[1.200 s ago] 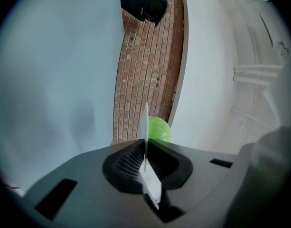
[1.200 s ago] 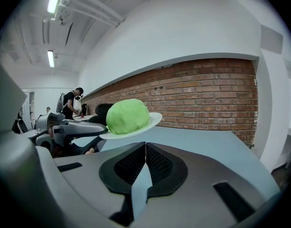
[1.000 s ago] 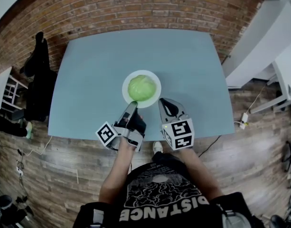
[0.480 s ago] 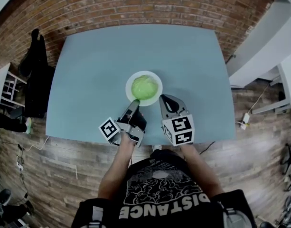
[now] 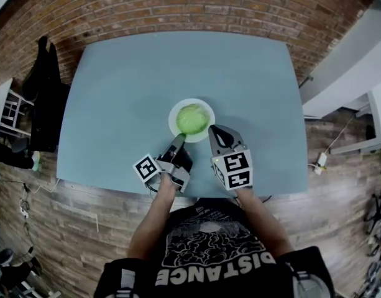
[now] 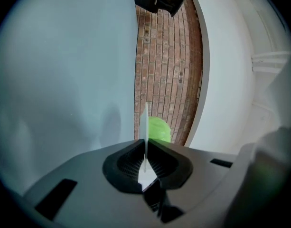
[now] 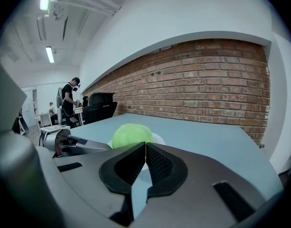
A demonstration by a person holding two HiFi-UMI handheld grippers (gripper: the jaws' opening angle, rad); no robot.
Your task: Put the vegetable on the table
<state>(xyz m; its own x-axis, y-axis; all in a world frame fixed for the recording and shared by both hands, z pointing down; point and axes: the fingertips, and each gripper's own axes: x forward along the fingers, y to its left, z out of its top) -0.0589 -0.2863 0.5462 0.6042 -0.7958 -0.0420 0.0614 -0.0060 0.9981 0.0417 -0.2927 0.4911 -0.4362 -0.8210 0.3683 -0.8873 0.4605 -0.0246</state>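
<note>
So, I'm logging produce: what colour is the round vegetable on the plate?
Light green; the round vegetable shows best in head view.

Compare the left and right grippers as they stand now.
The left gripper is clamped on the rim of the plate; the right gripper is shut on nothing. The left gripper is rolled onto its side; the right gripper sits level. Both point toward the cabbage on the plate.

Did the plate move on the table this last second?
No clear move: plate stays centred between the table's side edges, left gripper on its near rim.
</note>
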